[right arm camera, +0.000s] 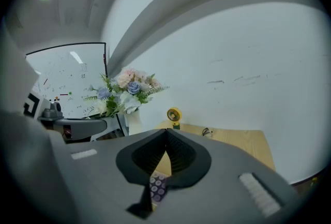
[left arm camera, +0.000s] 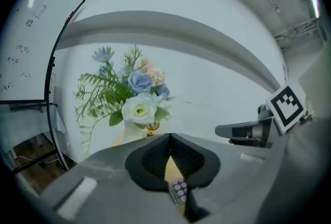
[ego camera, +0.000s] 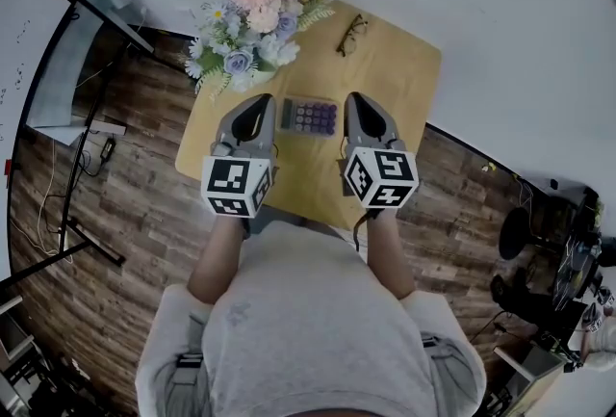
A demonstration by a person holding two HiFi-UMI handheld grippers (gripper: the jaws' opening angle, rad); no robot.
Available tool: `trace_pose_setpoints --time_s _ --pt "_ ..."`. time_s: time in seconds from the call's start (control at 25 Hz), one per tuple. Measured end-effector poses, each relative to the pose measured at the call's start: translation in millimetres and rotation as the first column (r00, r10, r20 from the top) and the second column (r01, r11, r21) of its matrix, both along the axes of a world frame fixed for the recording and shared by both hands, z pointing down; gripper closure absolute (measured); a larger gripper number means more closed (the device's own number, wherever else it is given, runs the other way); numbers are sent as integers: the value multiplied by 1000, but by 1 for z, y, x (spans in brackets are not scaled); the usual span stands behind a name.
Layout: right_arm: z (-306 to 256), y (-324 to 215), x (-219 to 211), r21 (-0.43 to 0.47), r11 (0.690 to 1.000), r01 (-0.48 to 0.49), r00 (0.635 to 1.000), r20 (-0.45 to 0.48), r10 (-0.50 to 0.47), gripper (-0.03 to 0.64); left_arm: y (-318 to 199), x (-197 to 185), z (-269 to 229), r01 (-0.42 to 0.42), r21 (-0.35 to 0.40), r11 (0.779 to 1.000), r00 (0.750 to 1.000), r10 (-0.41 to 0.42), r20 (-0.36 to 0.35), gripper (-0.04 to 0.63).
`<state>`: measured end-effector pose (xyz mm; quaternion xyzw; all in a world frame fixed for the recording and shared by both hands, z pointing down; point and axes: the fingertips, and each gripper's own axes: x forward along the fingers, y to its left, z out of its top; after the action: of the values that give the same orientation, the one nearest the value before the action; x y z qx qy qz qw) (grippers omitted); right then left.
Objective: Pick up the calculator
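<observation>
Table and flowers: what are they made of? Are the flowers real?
The table looks like pale wood or wood-look board, smooth and matte, with an even tan top and rounded corners. The flowers seem artificial, maybe fabric with plastic leaves: the pastel petals are very tidy, but the pictures can't settle it.

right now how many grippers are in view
2. The left gripper is just left of the calculator on the table, and the right gripper is just right of it. Both are shut and empty. None seems hidden.
</observation>
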<state>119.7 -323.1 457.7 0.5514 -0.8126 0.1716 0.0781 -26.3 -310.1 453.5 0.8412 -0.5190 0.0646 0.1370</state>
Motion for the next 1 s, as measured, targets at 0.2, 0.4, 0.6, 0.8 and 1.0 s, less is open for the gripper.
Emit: trace_pose_setpoints --time_s 0.2,0.4,0.6,0.8,1.0 --pt "33 -4 0 -94 996 8 1000 -13 -9 615 -6 -2 39 11 -113 993 1000 -10 11 591" --pt "63 -3 1 -183 983 12 1000 -22 -16 615 -8 -1 73 6 -209 978 1000 -1 26 591" --pt "91 -1 4 -272 962 10 1000 -21 -16 614 -7 6 104 -15 -300 954 999 27 36 590" --pt "123 2 10 -361 933 -12 1000 -27 2 612 -7 10 131 -28 -375 927 998 47 43 590" --pt "146 6 10 -438 899 -7 1000 -1 8 586 -5 12 155 -33 -443 896 997 58 42 558"
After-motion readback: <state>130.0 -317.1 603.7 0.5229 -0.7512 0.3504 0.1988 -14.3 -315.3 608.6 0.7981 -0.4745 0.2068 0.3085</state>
